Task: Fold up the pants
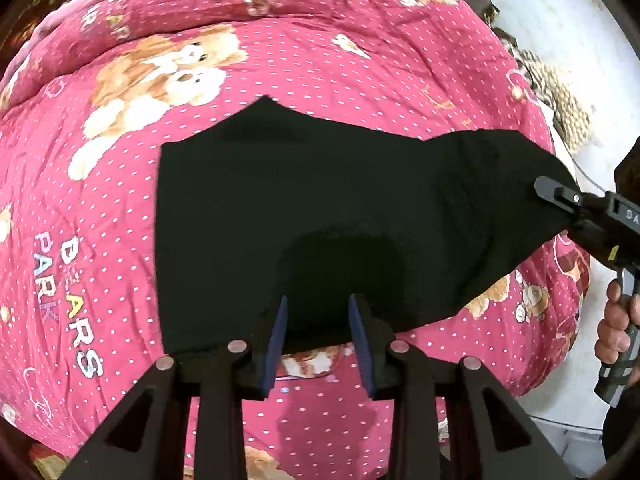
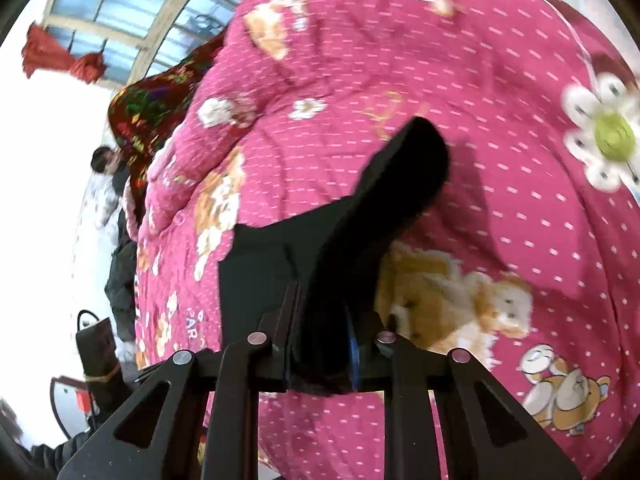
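Black pants (image 1: 320, 200) lie spread on a pink quilt with bears (image 1: 120, 200). My left gripper (image 1: 319, 344) points steeply down over their near edge. Its blue pads (image 1: 276, 344) stand apart on either side of that flat edge and do not pinch it. At the right, my right gripper (image 1: 560, 200) is clamped on the pants' far right corner, held by a hand (image 1: 616, 320). In the right wrist view the right gripper (image 2: 322, 340) is shut on a bunched end of the pants (image 2: 400, 184), lifted off the quilt (image 2: 480, 120). The rest of the cloth lies flat to the left.
A dark flowered blanket (image 2: 152, 120) lies at the quilt's far side. A speckled cloth (image 1: 560, 108) sits by the bed's right edge, with pale floor (image 1: 560, 20) beyond. A window (image 2: 120, 0) and a person (image 2: 108, 168) are at the left.
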Demonstrator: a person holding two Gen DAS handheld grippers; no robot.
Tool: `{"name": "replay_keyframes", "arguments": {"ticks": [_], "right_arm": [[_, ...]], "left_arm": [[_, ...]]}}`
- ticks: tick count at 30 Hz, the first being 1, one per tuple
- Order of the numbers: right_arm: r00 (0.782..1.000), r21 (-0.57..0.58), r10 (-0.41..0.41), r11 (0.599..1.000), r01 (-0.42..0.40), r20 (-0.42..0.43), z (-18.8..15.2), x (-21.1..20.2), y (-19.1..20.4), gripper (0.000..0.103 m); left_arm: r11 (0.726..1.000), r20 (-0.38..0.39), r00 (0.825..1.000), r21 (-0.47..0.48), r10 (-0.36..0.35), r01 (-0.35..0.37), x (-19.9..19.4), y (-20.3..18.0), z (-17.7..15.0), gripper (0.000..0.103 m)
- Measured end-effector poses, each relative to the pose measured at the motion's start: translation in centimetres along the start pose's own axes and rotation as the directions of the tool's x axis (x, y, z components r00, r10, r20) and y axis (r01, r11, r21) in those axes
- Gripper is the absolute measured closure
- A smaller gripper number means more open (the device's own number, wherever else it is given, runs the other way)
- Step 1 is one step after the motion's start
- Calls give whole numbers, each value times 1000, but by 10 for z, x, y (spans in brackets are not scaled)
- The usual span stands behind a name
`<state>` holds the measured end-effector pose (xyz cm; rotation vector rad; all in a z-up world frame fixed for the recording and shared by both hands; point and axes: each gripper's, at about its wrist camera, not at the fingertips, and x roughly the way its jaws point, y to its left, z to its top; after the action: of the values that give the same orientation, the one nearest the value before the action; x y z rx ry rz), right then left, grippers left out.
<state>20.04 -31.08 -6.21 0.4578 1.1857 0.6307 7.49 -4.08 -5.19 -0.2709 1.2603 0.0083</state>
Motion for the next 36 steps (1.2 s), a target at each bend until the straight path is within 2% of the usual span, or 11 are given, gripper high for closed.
{"name": "replay_keyframes", "arguments": {"ticks": [11, 17, 24, 31, 36], "right_arm": [[997, -161, -24, 987, 12, -75, -9, 58, 100, 84], [985, -208, -27, 978, -9, -171, -30, 114, 141, 84], [944, -259, -126, 965, 45, -306, -60, 194, 154, 83], [932, -315, -173, 947, 68, -317, -66, 198, 174, 83], [892, -373, -251, 922, 102, -377, -85, 227, 172, 81]], "left_arm": [[995, 5, 999, -90, -33, 33, -10, 83, -24, 69], [992, 8, 1000, -126, -24, 25, -17, 134, -28, 69], [984, 1, 1000, -175, -15, 15, -18, 181, -31, 69], [981, 1, 1000, -192, -31, 30, -16, 201, -29, 69], [979, 2, 999, -201, -35, 35, -15, 204, -27, 69]]}}
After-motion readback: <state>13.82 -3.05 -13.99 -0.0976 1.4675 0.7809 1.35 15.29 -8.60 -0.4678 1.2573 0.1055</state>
